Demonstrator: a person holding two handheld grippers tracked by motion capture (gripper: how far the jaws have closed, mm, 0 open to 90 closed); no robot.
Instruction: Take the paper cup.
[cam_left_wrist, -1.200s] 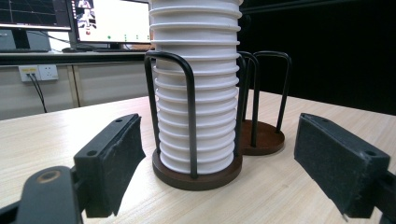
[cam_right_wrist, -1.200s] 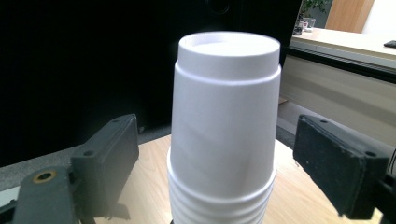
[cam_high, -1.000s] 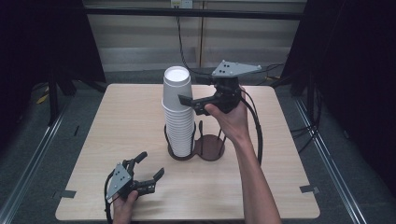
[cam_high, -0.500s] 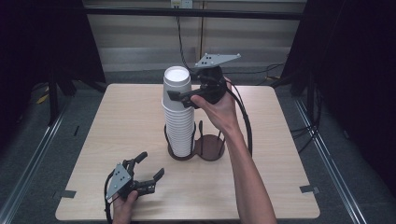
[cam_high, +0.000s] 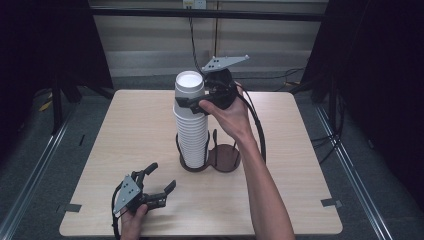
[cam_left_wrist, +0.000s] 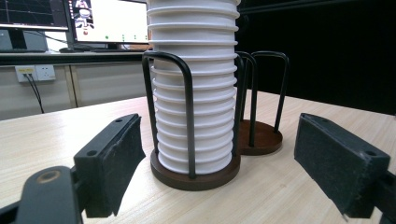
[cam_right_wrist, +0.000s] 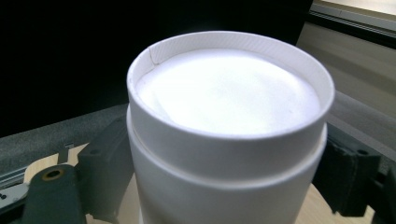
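On one table (cam_high: 310, 165): two tools, right tool (cam_high: 192, 102) around one cup stack (cam_high: 191, 125), left tool (cam_high: 156, 180) wide.

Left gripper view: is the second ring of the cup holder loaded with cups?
No, the second ring stands bare beside the cup stack, brown base disc showing between its wire loops.

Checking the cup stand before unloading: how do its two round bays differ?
The near bay holds a tall stack of white cups rising well above its black wire hoops; the far bay holds nothing, its brown base bare. The right claw brackets the stack's top cup. Both bays share brown round bases and black hoops.
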